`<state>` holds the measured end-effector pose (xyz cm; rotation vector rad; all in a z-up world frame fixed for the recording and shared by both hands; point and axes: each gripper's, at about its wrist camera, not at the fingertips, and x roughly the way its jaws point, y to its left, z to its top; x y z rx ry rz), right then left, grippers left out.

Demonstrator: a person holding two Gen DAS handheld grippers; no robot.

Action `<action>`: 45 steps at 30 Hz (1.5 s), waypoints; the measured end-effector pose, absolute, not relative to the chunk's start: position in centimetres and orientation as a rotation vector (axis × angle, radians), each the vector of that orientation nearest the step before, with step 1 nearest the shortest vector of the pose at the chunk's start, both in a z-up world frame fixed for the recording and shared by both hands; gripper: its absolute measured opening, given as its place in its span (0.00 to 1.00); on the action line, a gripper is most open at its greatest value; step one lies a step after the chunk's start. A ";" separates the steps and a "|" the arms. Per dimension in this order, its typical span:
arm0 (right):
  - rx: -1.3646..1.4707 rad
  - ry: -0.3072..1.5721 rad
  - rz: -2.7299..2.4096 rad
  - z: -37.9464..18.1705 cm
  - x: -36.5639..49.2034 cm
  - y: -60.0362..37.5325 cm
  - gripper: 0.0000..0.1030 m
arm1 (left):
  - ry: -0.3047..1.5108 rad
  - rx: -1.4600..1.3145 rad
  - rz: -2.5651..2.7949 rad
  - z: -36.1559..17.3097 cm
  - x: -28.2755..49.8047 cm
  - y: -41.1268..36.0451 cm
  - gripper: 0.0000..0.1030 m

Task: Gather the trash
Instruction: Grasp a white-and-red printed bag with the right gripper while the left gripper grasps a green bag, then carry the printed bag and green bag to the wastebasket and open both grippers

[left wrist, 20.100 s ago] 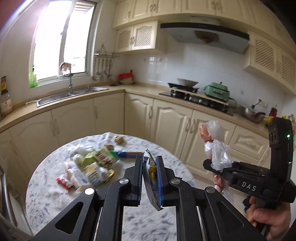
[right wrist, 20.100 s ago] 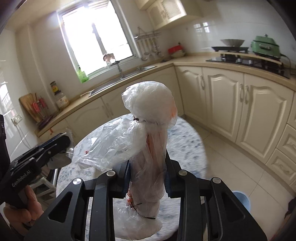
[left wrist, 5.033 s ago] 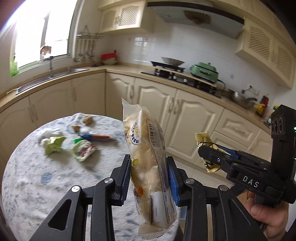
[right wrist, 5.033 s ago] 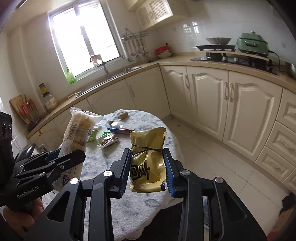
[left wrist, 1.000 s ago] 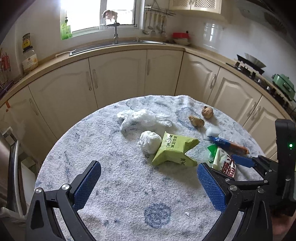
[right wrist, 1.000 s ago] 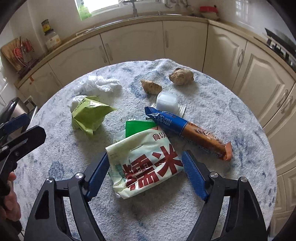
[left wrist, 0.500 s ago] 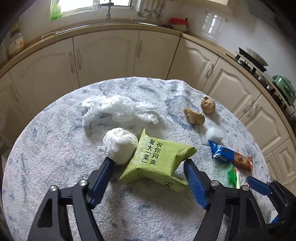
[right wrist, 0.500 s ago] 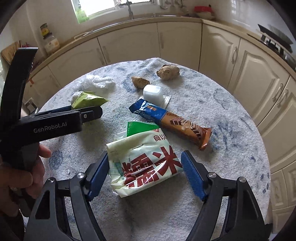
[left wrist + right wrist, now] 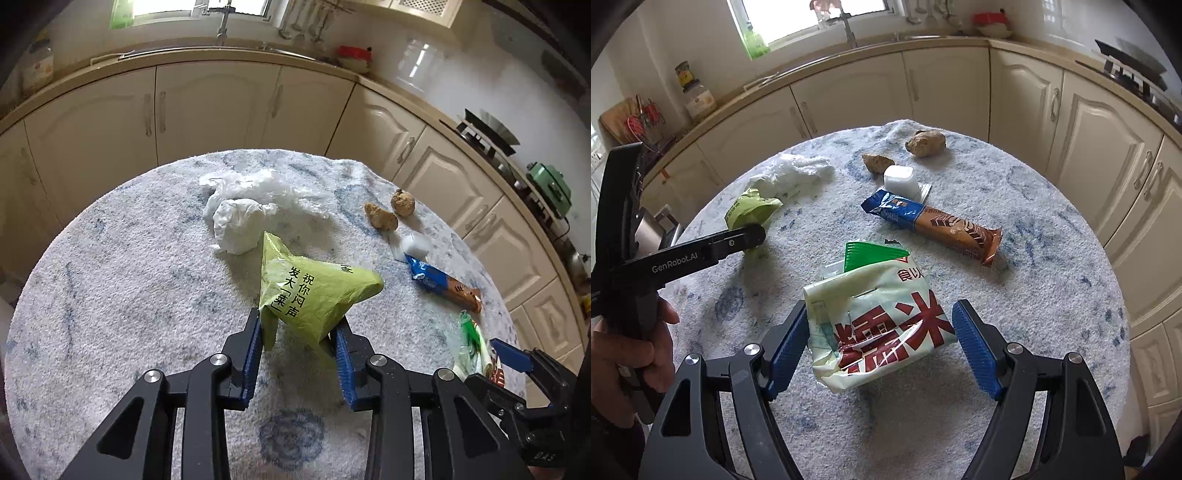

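Note:
My left gripper [image 9: 297, 332] is shut on the lower end of a green snack bag [image 9: 310, 291] with black Chinese print, and the bag tilts up off the round table [image 9: 110, 295]. The bag also shows in the right wrist view [image 9: 750, 208]. My right gripper [image 9: 882, 336] is open around a white rice bag with red characters [image 9: 882, 325]; the left pad touches it and the right pad stands apart. That bag appears at the right edge of the left wrist view [image 9: 474, 350]. A blue and brown biscuit wrapper [image 9: 934, 225] lies beyond it.
A white paper ball [image 9: 236, 225] and crumpled clear plastic [image 9: 273, 192] lie behind the green bag. Two ginger pieces [image 9: 925, 143] and a small white cup [image 9: 900, 179] lie at the far side. Cream cabinets [image 9: 1108, 147] curve around the table.
My left gripper closed on the green bag and tipped it up. My right gripper moved in closer around the rice bag, with its jaws still apart.

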<state>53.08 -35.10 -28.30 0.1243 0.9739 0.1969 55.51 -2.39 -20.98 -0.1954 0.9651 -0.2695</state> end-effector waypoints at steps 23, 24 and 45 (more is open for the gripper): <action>0.196 0.727 0.107 -18.9 42.0 -42.1 0.76 | 0.694 -0.099 -0.451 -11.9 38.6 -8.3 0.31; 0.196 0.718 0.100 -18.6 41.4 -42.7 0.76 | 0.685 -0.095 -0.465 -11.7 38.0 -9.0 0.31; 0.332 0.694 -0.223 -21.6 30.1 -60.8 0.76 | 0.752 0.046 -0.827 -14.5 32.5 -28.7 0.32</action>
